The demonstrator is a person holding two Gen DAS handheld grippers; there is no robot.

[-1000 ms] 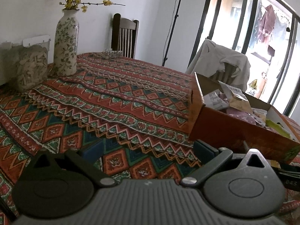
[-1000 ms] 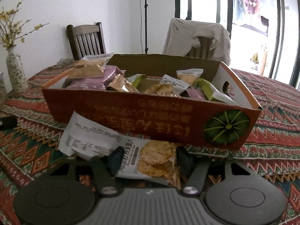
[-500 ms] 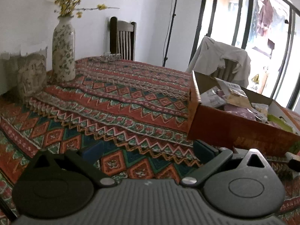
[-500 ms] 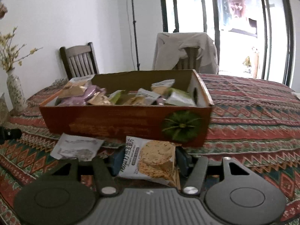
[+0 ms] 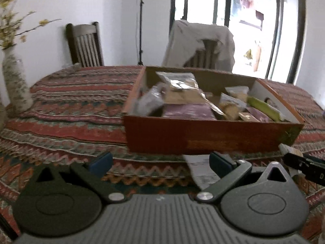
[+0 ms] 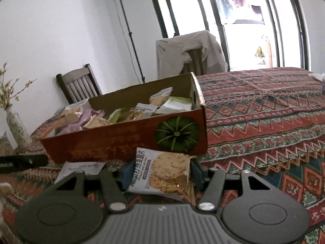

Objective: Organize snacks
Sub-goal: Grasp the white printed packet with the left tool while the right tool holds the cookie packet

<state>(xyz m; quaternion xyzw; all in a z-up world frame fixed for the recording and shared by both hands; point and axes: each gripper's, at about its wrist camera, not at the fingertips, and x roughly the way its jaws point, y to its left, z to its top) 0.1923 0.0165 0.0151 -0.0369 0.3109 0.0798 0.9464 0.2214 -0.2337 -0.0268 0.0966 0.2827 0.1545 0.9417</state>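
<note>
A red cardboard box (image 5: 203,136) (image 6: 113,144) with a green pumpkin print holds several snack packets on the patterned tablecloth. My right gripper (image 6: 160,174) is shut on a white oat-biscuit packet (image 6: 162,172) and holds it in front of the box, raised and tilted. A second white packet (image 6: 81,167) (image 5: 201,168) lies flat on the cloth before the box. My left gripper (image 5: 160,160) is open and empty, facing the box's front wall, with the flat packet beside its right finger.
A floral vase (image 5: 15,85) with yellow flowers stands at the table's left. A wooden chair (image 5: 85,44) and a chair draped with a beige garment (image 5: 201,44) stand behind the table. Windows lie beyond. Patterned cloth (image 6: 264,118) stretches right of the box.
My left gripper has swung right, from the vase side to facing the box. My right gripper has lifted and tilted with the biscuit packet in it.
</note>
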